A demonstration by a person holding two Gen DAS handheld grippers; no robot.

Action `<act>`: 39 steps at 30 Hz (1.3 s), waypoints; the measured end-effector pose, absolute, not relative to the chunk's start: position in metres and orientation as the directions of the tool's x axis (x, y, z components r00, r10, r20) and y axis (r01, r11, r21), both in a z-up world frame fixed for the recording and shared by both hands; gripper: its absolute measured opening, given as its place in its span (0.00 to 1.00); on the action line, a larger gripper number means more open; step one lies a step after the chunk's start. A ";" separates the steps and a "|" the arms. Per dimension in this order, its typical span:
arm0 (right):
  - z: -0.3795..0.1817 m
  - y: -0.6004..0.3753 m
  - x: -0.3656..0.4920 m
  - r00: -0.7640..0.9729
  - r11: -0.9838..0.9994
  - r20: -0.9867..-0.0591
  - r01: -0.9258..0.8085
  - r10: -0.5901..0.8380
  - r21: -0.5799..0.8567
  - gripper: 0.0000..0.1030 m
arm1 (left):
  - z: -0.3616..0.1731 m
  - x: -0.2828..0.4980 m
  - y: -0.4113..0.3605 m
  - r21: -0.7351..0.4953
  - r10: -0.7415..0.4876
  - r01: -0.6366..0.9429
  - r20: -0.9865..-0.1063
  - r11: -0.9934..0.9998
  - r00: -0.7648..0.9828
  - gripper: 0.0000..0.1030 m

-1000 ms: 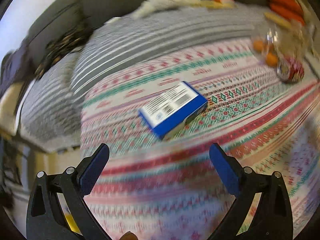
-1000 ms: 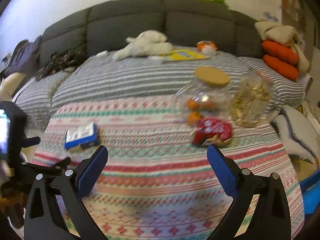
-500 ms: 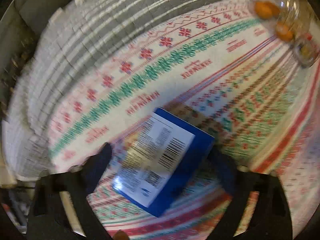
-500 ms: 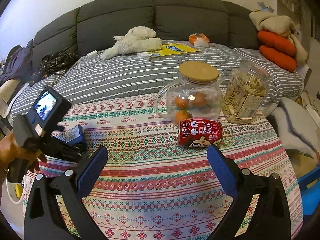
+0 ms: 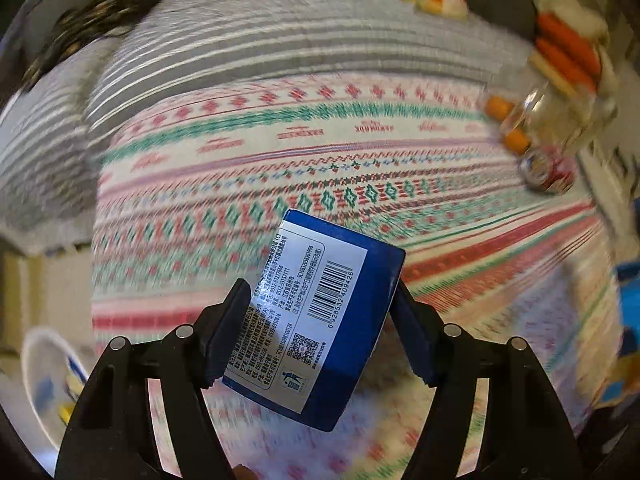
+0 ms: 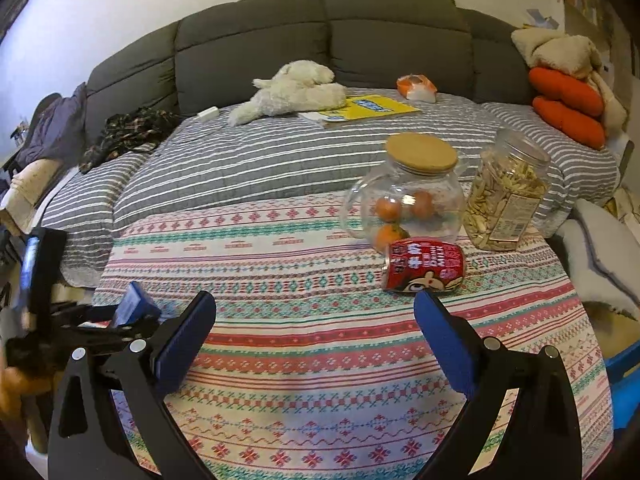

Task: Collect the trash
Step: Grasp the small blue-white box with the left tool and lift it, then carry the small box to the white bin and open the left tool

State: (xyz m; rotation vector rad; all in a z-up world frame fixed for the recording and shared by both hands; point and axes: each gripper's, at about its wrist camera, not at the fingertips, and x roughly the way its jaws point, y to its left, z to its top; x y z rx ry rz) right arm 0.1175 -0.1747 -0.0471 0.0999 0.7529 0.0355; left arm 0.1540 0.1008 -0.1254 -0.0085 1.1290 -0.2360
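Patterned cloth on counter (image 6: 320, 340). Left gripper (image 5: 320, 332) jaws clamp blue box (image 5: 320, 320) skewed, lifted off cloth; may twist free. Right gripper (image 6: 316, 340) jaws wide, empty; red can (image 6: 424, 266) could roll.

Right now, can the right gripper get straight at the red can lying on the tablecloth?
Probably yes: the right gripper is open, the red can lies on its side just ahead, with only bare tablecloth between.
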 end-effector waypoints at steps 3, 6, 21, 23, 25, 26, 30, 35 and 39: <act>-0.045 -0.161 0.108 0.739 0.995 -0.668 -0.028 0.082 0.091 0.94 | -0.106 0.123 0.121 -0.223 -0.248 0.108 -0.848 0.969 0.468 0.65; -0.043 -0.143 0.096 0.751 0.995 -0.653 -0.071 0.097 0.066 0.94 | -0.085 0.105 0.126 -0.271 -0.255 0.051 -0.804 0.961 0.537 0.65; -0.042 -0.075 0.059 0.762 0.971 -0.610 -0.233 0.219 0.058 0.94 | -0.061 0.057 0.276 -0.233 0.155 -0.490 -0.762 0.840 0.628 0.90; -0.039 -0.072 0.058 0.773 0.969 -0.591 -0.239 0.229 0.063 0.94 | -0.051 0.050 0.282 -0.252 0.171 -0.505 -0.740 0.825 0.650 0.93; -0.035 -0.071 0.057 0.786 0.970 -0.574 -0.232 0.232 0.074 0.94 | -0.039 0.045 0.277 -0.269 0.185 -0.505 -0.710 0.820 0.679 0.93; -0.032 -0.073 0.057 0.793 0.971 -0.563 -0.225 0.234 0.086 0.94 | -0.033 0.042 0.270 -0.259 0.209 -0.509 -0.692 0.821 0.691 0.93; -0.018 -0.081 0.056 0.829 0.972 -0.508 -0.191 0.233 0.133 0.94 | -0.002 0.026 0.221 -0.146 0.359 -0.510 -0.550 0.847 0.754 0.93; -0.005 -0.093 0.059 0.840 0.966 -0.482 -0.176 0.249 0.191 0.94 | 0.018 0.011 0.172 -0.128 0.400 -0.481 -0.396 0.867 0.827 0.93; -0.005 -0.101 0.063 0.849 0.973 -0.484 -0.139 0.212 0.184 0.94 | 0.016 0.027 0.148 -0.118 0.330 -0.426 -0.464 0.897 0.822 0.93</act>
